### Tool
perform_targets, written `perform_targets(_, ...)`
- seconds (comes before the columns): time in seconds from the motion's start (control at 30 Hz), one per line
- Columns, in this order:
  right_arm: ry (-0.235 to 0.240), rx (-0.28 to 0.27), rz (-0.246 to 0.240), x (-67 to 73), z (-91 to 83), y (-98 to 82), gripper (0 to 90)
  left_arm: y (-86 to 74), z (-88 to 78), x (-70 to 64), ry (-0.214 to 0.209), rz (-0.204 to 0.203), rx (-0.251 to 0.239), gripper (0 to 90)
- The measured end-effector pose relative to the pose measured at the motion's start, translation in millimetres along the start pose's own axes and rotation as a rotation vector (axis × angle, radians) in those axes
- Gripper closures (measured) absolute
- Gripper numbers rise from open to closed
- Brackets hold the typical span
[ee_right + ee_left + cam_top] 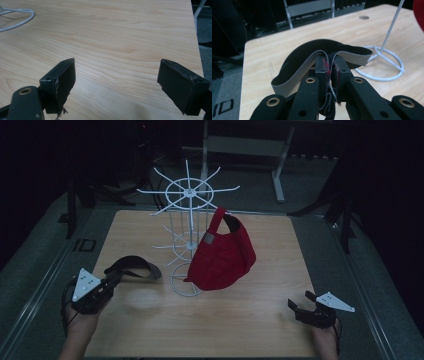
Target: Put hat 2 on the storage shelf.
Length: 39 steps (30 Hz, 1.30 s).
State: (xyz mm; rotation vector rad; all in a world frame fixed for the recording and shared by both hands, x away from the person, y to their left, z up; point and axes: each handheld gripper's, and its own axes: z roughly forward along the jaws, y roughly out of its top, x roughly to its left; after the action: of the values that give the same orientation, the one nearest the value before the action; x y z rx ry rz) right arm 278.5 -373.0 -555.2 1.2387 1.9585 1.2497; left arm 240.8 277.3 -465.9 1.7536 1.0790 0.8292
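From above, the left gripper point(111, 279) pinches a black visor point(134, 266), lifted off the table point(240, 320), left of the white rack point(187, 235) with its red cap point(222, 255). Its own view shows jaws clamped on the visor's band point(312, 58). The right gripper point(116, 82) stands wide, empty, over bare table.

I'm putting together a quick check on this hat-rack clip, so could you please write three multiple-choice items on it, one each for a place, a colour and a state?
1. Where is the red cap?
A. hanging on the rack
B. flat on the table
C. in the right gripper

2. What colour is the rack?
A. black
B. white
C. red

3. How is the left gripper?
A. wide open
B. shut on the black cap
C. shut on nothing

Answers:
1 A, its strap hooks over a rack arm.
2 B, its wire frame is white.
3 B, the fingers pinch the cap's grey-lined band.
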Motion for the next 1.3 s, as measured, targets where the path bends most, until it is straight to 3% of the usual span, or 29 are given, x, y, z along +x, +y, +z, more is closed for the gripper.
perform_targets(0.23, 0.002, -0.004, 0.008, -0.9, -0.5, -0.1, 14.9, 25.6, -0.1, -2.5, 0.007, 0.030, -0.051, 84.9)
perform_targets(0.43, 0.008, -0.005, 0.015, -1.7, -0.7, -0.2, 14.9, 49.3, -13.7, 4.4, 0.006, 0.048, -0.105, 84.9)
perform_targets(0.5, 0.010, -0.005, 0.014, -1.8, -0.7, -0.2, 14.9, 54.7, -20.8, 7.4, -0.017, 0.057, -0.120, 84.9)
perform_targets(0.53, 0.011, -0.005, 0.014, -1.9, -0.7, -0.2, 14.9, 57.6, -25.4, 10.3, -0.068, 0.070, -0.123, 84.8)
perform_targets(0.57, 0.012, -0.005, 0.015, -1.9, -0.7, -0.2, 14.9, 59.3, -31.7, 12.8, -0.103, 0.091, -0.155, 84.8)
perform_targets(0.7, 0.013, -0.003, 0.013, -1.8, -0.6, -0.2, 14.9, 64.5, -54.5, 25.9, -0.211, 0.115, -0.218, 84.8)
perform_targets(0.9, 0.014, 0.002, 0.011, -1.1, 0.0, 0.0, 14.9, 77.2, -69.6, 28.2, -0.234, 0.134, -0.252, 84.8)
perform_targets(1.3, 0.026, -0.010, 0.025, -3.4, -1.2, -0.4, 18.0, 121.9, -58.9, 11.8, -0.277, 0.211, -0.266, 84.7)
